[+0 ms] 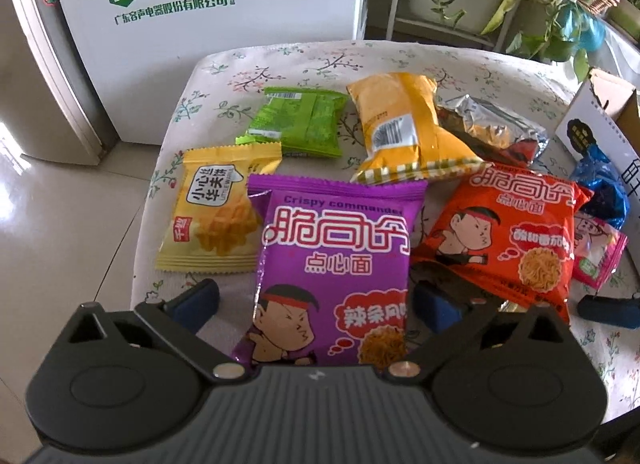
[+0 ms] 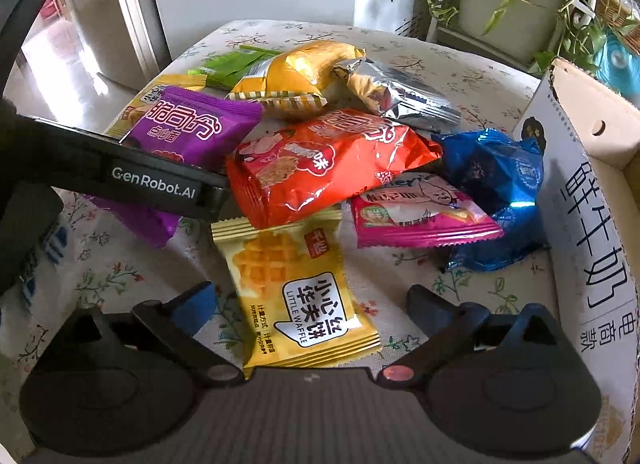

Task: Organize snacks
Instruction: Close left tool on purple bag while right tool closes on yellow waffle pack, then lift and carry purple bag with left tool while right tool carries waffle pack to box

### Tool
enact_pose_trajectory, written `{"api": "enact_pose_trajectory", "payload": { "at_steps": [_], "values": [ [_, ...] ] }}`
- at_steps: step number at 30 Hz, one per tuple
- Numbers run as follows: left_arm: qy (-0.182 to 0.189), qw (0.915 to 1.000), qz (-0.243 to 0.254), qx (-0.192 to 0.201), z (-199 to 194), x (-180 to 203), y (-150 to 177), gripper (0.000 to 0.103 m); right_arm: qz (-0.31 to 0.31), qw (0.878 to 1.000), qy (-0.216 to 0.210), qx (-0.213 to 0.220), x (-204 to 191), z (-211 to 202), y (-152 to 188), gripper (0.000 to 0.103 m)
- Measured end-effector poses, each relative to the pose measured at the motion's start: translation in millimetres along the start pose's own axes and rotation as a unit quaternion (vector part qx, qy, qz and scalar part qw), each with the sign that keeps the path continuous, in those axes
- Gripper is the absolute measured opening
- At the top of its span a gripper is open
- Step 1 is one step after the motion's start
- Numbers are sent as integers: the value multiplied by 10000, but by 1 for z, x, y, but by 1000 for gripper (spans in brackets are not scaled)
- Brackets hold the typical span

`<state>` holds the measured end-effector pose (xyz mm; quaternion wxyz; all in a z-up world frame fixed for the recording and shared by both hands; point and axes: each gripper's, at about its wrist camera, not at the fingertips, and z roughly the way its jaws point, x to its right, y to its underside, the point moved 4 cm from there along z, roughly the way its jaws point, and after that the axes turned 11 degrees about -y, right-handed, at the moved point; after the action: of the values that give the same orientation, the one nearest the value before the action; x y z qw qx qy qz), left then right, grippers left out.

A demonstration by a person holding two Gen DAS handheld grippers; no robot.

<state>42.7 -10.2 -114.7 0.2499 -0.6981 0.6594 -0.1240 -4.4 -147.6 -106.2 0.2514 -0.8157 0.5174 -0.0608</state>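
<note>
My left gripper (image 1: 314, 302) is open, its blue pads on either side of a purple noodle-snack packet (image 1: 336, 264) that lies flat on the floral tablecloth (image 1: 280, 59); the right pad sits close to the packet's edge. My right gripper (image 2: 314, 306) is also open, straddling a yellow waffle packet (image 2: 296, 296) with gaps on both sides. A red-orange noodle packet (image 2: 320, 163) lies just beyond it, with the purple packet (image 2: 192, 127) at its left. A second yellow waffle packet (image 1: 216, 219) lies left of the purple one.
A green packet (image 1: 296, 123), yellow bag (image 1: 408, 131) and silver packet (image 1: 492, 127) lie at the back. Pink (image 2: 416, 215) and blue (image 2: 496, 183) packets sit beside an open cardboard box (image 2: 580, 183) on the right. The left gripper's black housing (image 2: 152, 183) crosses the right wrist view. Plants stand behind.
</note>
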Motion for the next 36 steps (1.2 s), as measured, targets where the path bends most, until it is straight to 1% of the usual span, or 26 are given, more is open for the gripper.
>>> {"api": "enact_pose_trajectory", "payload": {
  "at_steps": [2,3,5,6,7,8,10,12,19,23,27,30,34,36],
  "values": [
    [21,10000,23,-40,0,-1,-1,103,-18,10000,-15,-10,0,0,-1,103],
    [24,10000,26,-48,-1,-1,-1,102,-16,10000,-13,2,0,-2,-2,101],
    [22,10000,18,-45,-2,-1,-2,101,-1,10000,-28,56,2,-4,-3,94],
    [24,10000,20,-32,-2,-1,-2,99,7,10000,-33,93,3,-5,-4,87],
    [11,10000,38,3,-4,0,-2,94,3,9999,-37,117,4,-7,-5,81],
    [8,10000,72,53,-5,0,-2,91,-10,9999,-41,126,4,-9,-5,78],
    [108,9997,149,145,-10,3,-2,75,-63,9999,-48,153,3,-10,-5,70],
    [128,9996,161,207,-15,3,-1,67,-150,9997,-86,173,0,-11,-4,64],
    [53,9997,2,237,-24,-3,14,66,-128,9994,-282,167,-2,-19,-2,60],
    [20,9995,-190,232,-33,-10,26,66,-95,9987,-462,189,-3,-25,2,59],
    [-36,9991,-346,254,-42,-17,37,66,-194,9975,-636,245,-10,-33,5,58],
    [-91,9983,-504,277,-49,-22,44,66,-233,9964,-736,352,-15,-43,6,58],
    [-120,9971,-701,270,-58,-26,50,66,-237,9942,-861,605,-19,-62,1,57],
    [-165,9967,-732,302,-64,-25,51,66,-227,9934,-882,703,-21,-68,-3,57]
  ]
}}
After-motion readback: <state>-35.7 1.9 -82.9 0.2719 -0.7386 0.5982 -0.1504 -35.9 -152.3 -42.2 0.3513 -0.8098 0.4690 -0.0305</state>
